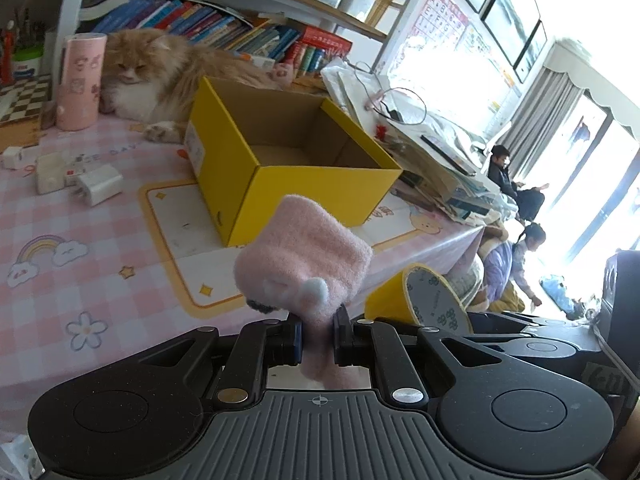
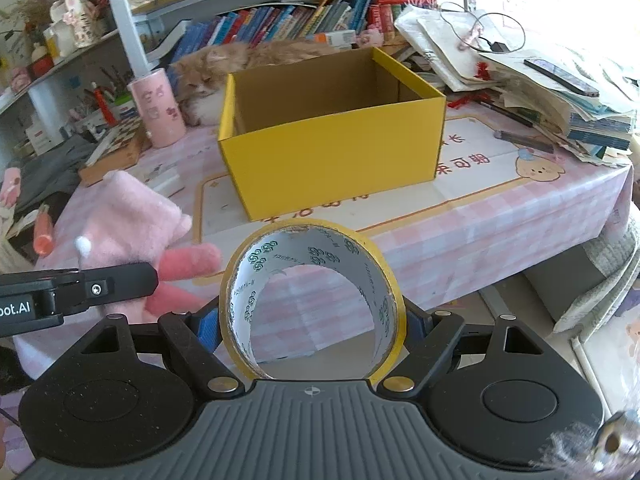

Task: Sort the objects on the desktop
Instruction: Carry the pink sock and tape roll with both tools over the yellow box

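Observation:
My left gripper (image 1: 318,334) is shut on a fluffy pink sock (image 1: 304,266), which stands up above its fingers. Beyond it stands an open yellow cardboard box (image 1: 320,196) with nothing visible inside. My right gripper (image 2: 314,326) is shut on a roll of yellow tape (image 2: 312,296), held across its width with the hole facing the camera. The tape roll (image 1: 416,300) also shows at the right of the left wrist view. In the right wrist view the pink sock (image 2: 136,220) and the left gripper's finger (image 2: 116,284) sit at the left, short of the yellow box (image 2: 332,152).
An orange and white cat (image 1: 148,72) lies behind the box beside a pink cylinder (image 1: 80,80). White chargers (image 1: 96,184) lie at the left on the pink checked tablecloth (image 1: 100,264). A pile of papers and books (image 2: 540,80) fills the right. Two people (image 1: 516,248) sit on the floor beyond the table.

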A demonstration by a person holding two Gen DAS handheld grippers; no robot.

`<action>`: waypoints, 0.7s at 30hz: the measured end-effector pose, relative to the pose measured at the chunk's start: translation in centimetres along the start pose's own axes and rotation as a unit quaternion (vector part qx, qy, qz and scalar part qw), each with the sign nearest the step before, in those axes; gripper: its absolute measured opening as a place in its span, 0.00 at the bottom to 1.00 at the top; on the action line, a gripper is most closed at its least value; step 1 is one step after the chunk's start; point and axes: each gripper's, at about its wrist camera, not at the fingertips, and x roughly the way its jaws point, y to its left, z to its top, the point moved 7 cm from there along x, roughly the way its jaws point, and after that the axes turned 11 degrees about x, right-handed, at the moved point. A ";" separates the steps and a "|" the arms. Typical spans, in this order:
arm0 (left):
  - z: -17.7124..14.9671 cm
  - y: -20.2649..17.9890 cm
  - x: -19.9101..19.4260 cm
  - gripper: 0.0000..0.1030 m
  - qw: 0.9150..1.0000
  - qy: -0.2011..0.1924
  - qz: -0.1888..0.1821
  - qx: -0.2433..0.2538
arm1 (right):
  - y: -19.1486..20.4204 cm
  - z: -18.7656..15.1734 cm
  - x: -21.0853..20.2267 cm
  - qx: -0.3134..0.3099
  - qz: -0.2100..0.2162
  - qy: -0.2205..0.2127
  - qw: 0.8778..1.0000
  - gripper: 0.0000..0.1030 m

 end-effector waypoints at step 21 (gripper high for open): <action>4.5 -1.1 4.8 0.12 0.999 -0.029 -0.013 0.025 | -2.5 5.1 3.3 -0.034 -0.016 -0.004 0.999 0.78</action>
